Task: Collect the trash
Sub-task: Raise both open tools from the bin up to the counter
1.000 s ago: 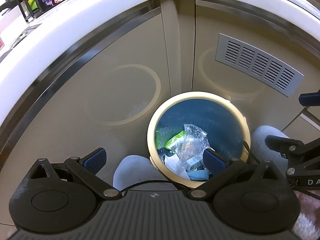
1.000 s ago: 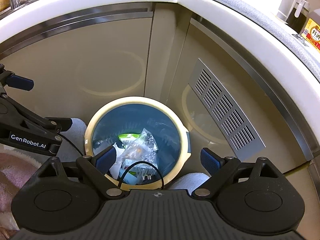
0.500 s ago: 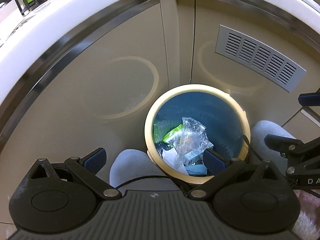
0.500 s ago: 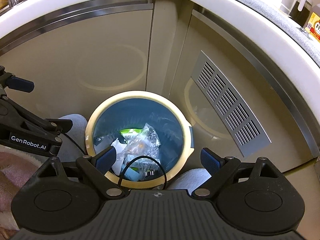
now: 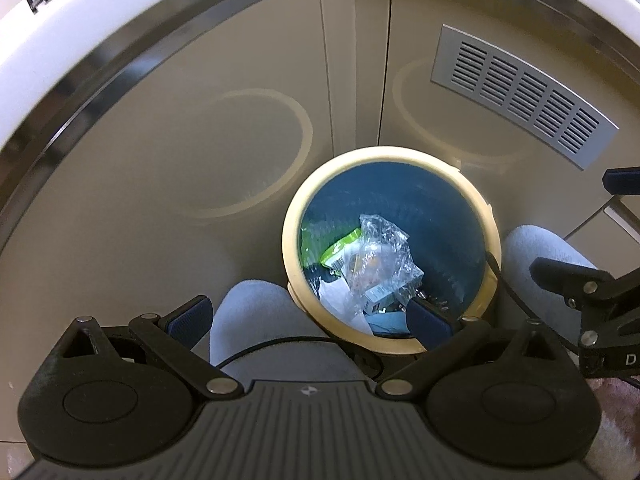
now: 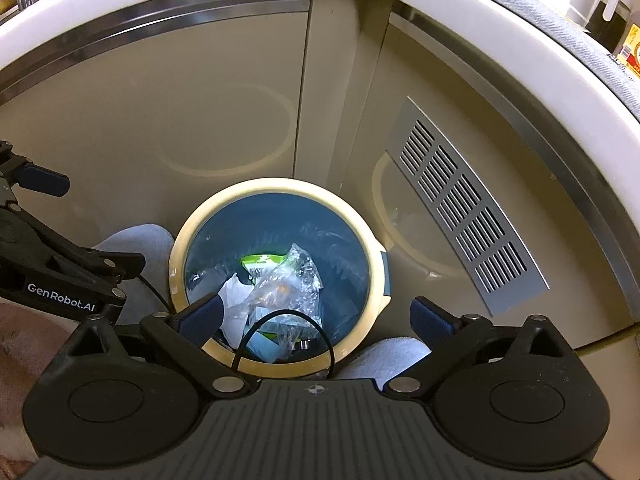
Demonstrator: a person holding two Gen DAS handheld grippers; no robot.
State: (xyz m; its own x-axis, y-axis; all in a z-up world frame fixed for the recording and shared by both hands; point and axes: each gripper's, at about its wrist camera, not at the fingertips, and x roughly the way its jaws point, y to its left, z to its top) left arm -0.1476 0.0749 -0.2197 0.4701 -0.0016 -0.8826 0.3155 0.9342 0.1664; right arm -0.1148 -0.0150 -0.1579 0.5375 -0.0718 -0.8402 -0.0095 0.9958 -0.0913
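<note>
A round bin [image 5: 392, 154] with a cream rim and blue lining stands on the floor in a cabinet corner. Inside lie a crumpled clear wrapper [image 5: 380, 248], a green packet [image 5: 340, 248] and white paper [image 5: 340, 304]. My left gripper [image 5: 308, 318] hovers over the bin's near-left rim, open and holding nothing. In the right wrist view the bin [image 6: 276, 184] holds the same wrapper [image 6: 288, 284] and packet [image 6: 260, 260]. My right gripper [image 6: 316, 314] hangs above the bin's near edge. Its jaws are opening, with nothing gripped between them.
Beige cabinet doors close off the corner behind the bin, with a metal vent grille [image 5: 520, 96] on the right door. Grey slippers [image 5: 256, 320] [image 5: 536, 248] stand on either side of the bin. A black cable loop [image 6: 280, 316] hangs before the right gripper. A white countertop edge [image 6: 520, 40] runs overhead.
The bin has slid up in both views as the grippers tip downward slightly. The right gripper's fingers stand a little wider apart. The trash inside has not moved.
</note>
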